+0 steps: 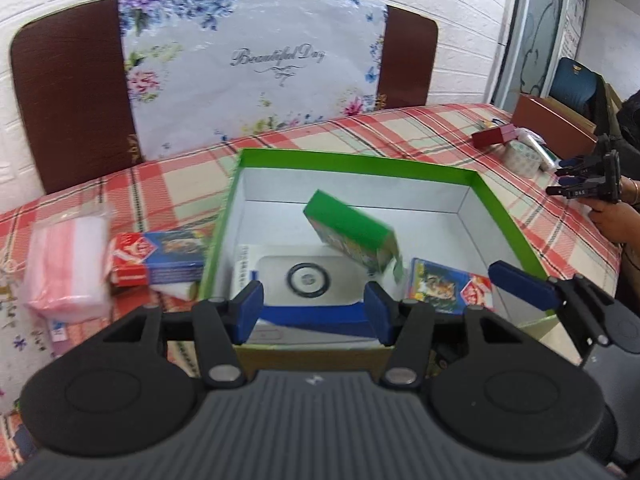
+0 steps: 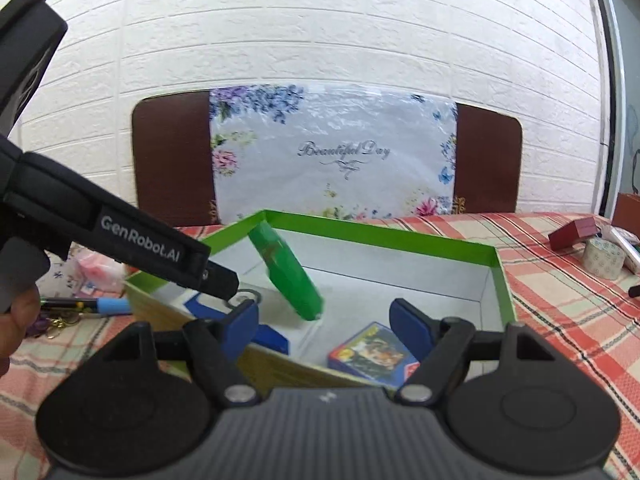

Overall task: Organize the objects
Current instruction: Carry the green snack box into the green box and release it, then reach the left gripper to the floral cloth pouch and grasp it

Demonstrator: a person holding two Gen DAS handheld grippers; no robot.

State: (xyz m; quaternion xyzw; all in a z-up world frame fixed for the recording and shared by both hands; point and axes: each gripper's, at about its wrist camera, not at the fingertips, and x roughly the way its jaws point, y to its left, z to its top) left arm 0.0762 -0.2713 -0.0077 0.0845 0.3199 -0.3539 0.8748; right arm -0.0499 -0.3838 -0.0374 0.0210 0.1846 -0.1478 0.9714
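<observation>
The small green carton [image 1: 348, 236] is blurred by motion, tilted and clear of the floor inside the green-rimmed box [image 1: 360, 160], near its middle; its print is not legible. The jaws of the left gripper [image 1: 316, 304] are seen apart with nothing between them, over the box's near wall. The jaws of the right gripper [image 2: 324, 320] are likewise apart and empty. One white packet [image 1: 296, 276], partly hidden by the left fingers, and one blue card pack [image 1: 444, 286] lie inside the box. One further card pack [image 1: 160, 260] and one pink bundle [image 1: 66, 268] lie near the table's left edge. One tape roll [image 2: 604, 258] is seen near its right edge.
</observation>
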